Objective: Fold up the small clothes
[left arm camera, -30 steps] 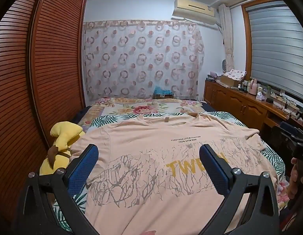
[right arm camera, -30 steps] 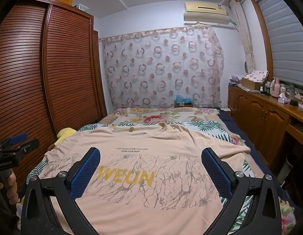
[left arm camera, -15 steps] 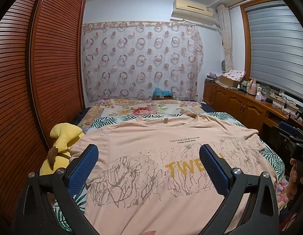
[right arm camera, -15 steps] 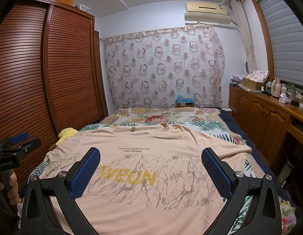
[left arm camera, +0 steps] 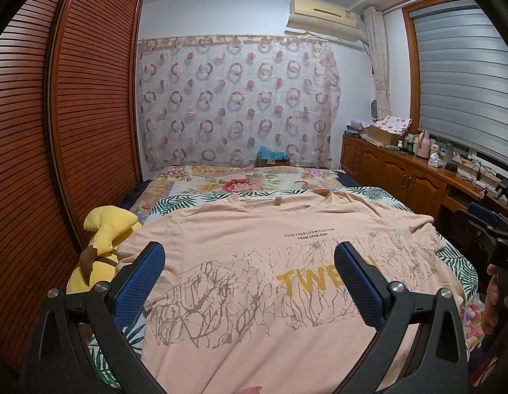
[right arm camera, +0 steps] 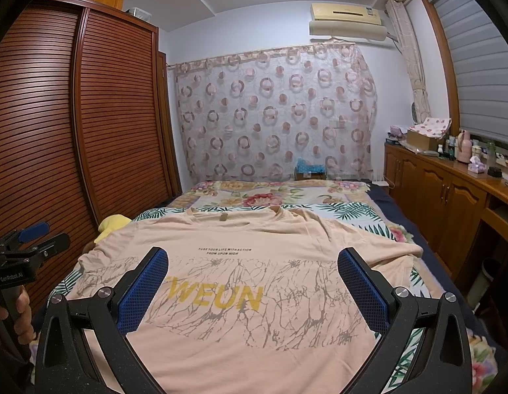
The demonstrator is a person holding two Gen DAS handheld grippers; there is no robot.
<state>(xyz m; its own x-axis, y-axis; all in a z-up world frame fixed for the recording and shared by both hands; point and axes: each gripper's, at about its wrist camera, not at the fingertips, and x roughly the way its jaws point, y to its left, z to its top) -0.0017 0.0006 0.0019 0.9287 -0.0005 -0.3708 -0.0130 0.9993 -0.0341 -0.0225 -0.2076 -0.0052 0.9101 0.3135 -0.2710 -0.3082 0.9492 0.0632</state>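
The peach T-shirt (left arm camera: 254,262) lies flat on the bed (left arm camera: 241,184), light and floppy, best pinched at its hem corners, while the left gripper (left arm camera: 250,282) and right gripper (right arm camera: 254,290) hover above it, jaws spread and empty.

I see one garment: a pale peach cotton T-shirt (left arm camera: 254,262) (right arm camera: 254,262), spread flat and unfolded, print side up. Its collar points to 12 o'clock, its hem to 6 o'clock, nearest me. Across the chest runs a band of grey crackle print with bold yellow capitals, and two small lines of black text sit above it. The sleeve at 3 o'clock lies rumpled; the sleeve at 9 o'clock lies smoother.
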